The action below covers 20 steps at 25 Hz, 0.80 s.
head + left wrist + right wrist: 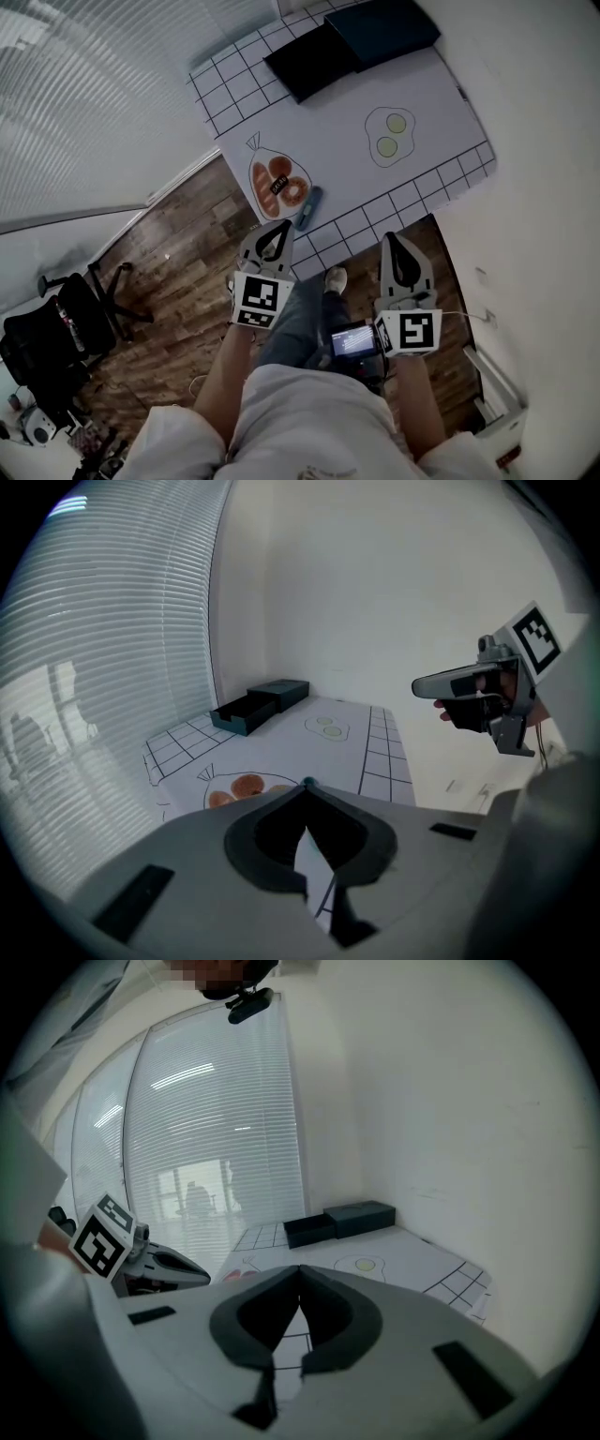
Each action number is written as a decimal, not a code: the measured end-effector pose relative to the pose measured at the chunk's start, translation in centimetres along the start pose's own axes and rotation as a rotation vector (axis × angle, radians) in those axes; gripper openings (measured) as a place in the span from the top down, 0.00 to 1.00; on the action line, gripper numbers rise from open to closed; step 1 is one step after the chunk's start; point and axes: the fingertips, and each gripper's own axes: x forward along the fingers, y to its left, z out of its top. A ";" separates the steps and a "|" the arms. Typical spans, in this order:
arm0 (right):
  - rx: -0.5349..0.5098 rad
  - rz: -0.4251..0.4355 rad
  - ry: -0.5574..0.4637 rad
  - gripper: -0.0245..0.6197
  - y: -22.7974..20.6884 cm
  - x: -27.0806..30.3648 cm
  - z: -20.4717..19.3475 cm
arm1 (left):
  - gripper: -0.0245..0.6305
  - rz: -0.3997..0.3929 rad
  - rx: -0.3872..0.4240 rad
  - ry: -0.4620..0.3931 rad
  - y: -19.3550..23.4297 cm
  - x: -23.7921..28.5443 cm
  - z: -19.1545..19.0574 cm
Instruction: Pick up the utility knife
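The left gripper [281, 226] is at the left, just off the near edge of the white table sheet with black grid lines [441, 178]. In its own view the two jaws stand together at the tips, with nothing between them, so it holds nothing.

Just beyond its tips and slightly to the right lies the small blue utility knife [309, 208]. It is flat on the sheet near the near edge, beside the printed drawing of a bag with brown and orange food [278, 183], which is at its left. The long axis of the knife runs from near to far with a small lean to the right, so it is almost in line with the direction in which the left gripper points. The near end of the knife is close to the left gripper tips, but they do not touch.

The right gripper [391, 240] is further to the right, also off the near edge. Its jaws are also closed to each other and empty, as its own view shows. The knife is well apart from it, to its left and a little further.

I judge that the left gripper is clearly the nearer one. To take the knife it must first open its jaws, then go forward and down over the handle. Because the knife lies almost along the pointing direction, the jaws can close across the narrow width of the handle, I think.
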 end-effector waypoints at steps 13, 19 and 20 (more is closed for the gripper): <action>-0.004 0.006 0.043 0.95 0.2 2.0 -2.7 | 0.95 -0.035 -0.033 0.050 0.0 2.4 -2.2; 0.012 -0.010 0.064 0.95 -0.3 2.6 -3.7 | 0.94 -0.074 -0.052 0.074 -0.7 3.5 -3.2; 0.013 -0.010 0.067 0.95 -0.4 2.7 -3.9 | 0.92 -0.081 -0.061 0.075 -0.8 3.6 -3.3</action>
